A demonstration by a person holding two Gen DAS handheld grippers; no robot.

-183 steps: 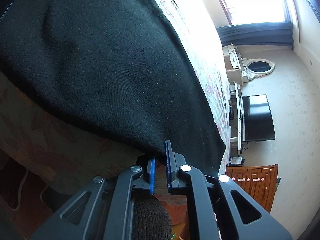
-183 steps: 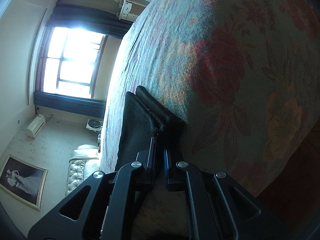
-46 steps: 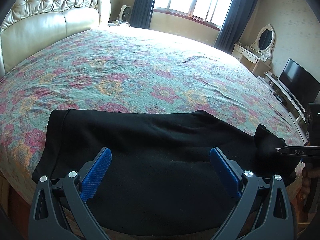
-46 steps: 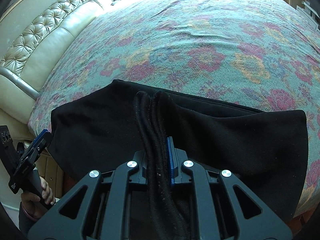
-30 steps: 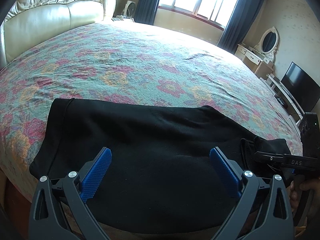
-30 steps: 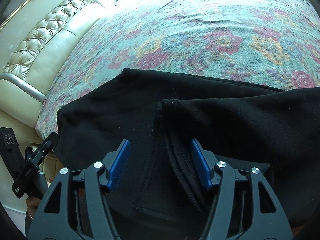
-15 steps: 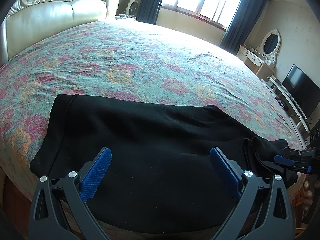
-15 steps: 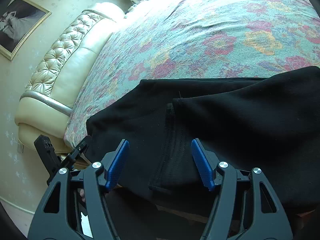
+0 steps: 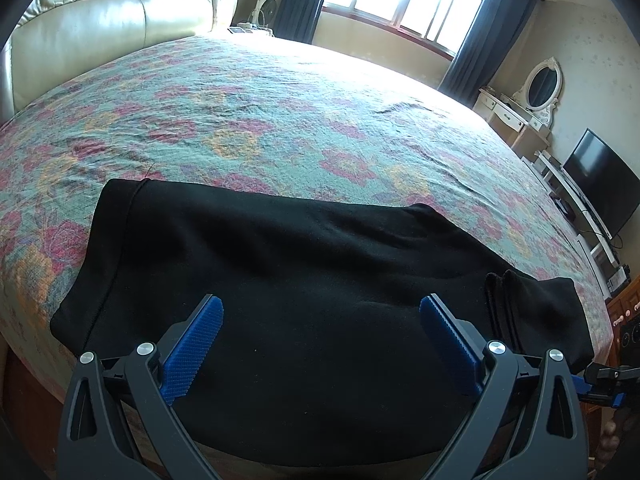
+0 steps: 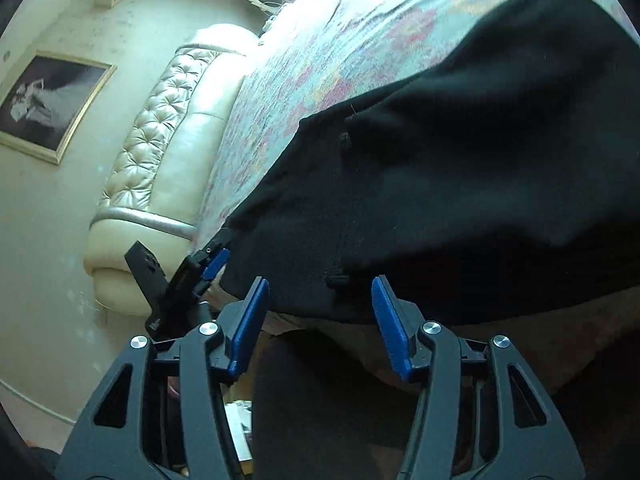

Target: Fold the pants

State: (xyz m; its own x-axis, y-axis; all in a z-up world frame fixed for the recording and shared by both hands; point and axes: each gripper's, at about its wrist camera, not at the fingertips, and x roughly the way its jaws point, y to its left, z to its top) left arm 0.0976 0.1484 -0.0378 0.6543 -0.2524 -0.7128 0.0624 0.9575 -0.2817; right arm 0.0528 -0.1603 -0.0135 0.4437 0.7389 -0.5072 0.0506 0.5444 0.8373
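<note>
Both your grippers, left gripper and right gripper, gape wide, empty; black pants lie crosswise ahead, left nearer.

Home bedroom: floral bed, tufted headboard, vanity.

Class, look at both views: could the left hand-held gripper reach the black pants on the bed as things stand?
Probably yes: the left hand-held gripper hangs open right over the pants, nothing lying between.
</note>
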